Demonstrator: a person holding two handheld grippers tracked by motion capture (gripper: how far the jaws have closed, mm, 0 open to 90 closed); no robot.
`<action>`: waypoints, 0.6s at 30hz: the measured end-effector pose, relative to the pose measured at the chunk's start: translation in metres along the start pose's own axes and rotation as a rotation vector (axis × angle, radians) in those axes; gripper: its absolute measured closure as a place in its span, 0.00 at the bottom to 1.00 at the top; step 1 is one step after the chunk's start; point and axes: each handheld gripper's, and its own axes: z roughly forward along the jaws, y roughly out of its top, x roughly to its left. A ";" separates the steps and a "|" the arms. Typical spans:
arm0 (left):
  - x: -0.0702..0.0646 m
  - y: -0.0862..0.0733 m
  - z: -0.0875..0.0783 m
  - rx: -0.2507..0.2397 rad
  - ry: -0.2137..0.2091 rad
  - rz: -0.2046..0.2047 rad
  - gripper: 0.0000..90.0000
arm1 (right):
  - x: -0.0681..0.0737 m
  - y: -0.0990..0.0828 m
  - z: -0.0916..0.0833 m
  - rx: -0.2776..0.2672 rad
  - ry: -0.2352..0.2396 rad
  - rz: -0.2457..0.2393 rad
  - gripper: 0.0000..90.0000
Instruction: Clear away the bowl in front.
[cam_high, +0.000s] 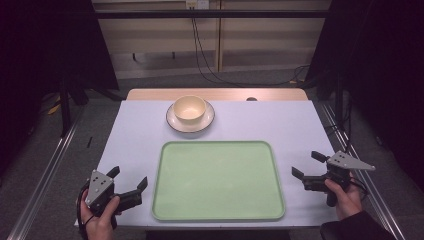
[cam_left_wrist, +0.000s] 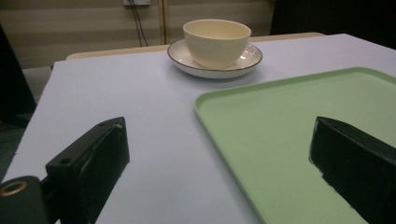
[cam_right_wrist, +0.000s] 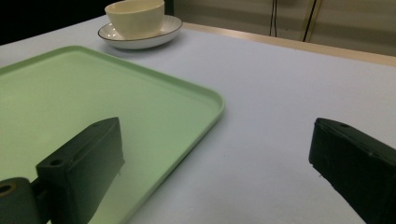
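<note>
- left gripper (cam_high: 131, 181): low at the near-left of the table (cam_high: 135, 130), jaws spread wide, nothing between them. Sits just beside the tray's left edge.
- tray (cam_high: 218, 216): pale green, flat, bare, centred on the near half of the table. Looks like light, stiff plastic with a shallow raised rim; pinch the rim at the side edges.
- bowl (cam_high: 189, 107): cream, stands upright on a white saucer (cam_high: 174, 122) just beyond the tray's far edge. Likely ceramic: hard, slick, breakable, some weight. Grip across the bowl wall at the rim, or the saucer lip; lift gently.
- right gripper (cam_high: 305, 164): near-right, beside the tray's right edge, jaws wide apart, holding nothing.
</note>
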 end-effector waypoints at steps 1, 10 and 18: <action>0.000 0.000 0.001 -0.005 -0.008 -0.005 0.05 | 0.001 0.000 0.000 0.006 -0.004 -0.008 0.03; -0.001 0.001 0.003 0.004 -0.025 -0.006 0.05 | 0.003 -0.004 0.002 0.041 -0.011 -0.041 0.02; 0.000 0.008 0.009 0.005 -0.074 -0.002 0.05 | 0.004 -0.003 -0.001 0.021 -0.004 -0.032 0.02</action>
